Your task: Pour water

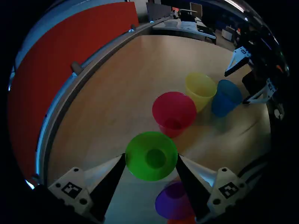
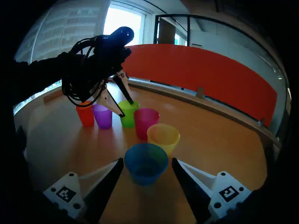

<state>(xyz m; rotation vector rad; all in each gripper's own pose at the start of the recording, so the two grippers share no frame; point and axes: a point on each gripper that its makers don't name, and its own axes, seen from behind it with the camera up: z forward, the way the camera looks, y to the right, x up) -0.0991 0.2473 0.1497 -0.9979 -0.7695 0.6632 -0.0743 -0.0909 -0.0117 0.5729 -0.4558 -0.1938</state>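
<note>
six smooth, translucent plastic cups crowd a curved row on the pale wooden surface (image 2: 224,149): orange cup (image 2: 85,115), purple cup (image 2: 102,116), green cup (image 2: 129,114), red cup (image 2: 145,121), yellow cup (image 2: 163,137) and blue cup (image 2: 145,166), each just beside the next. my left tool (image 1: 151,156) has both fingers pressed on the green cup, hemmed in by purple and red neighbours, and my right tool (image 2: 147,160) stands open around the blue cup, fingers just clear of its walls. open surface runs out to the curved edge rail (image 2: 224,109) and the orange-red panel (image 2: 209,71) behind it.
</note>
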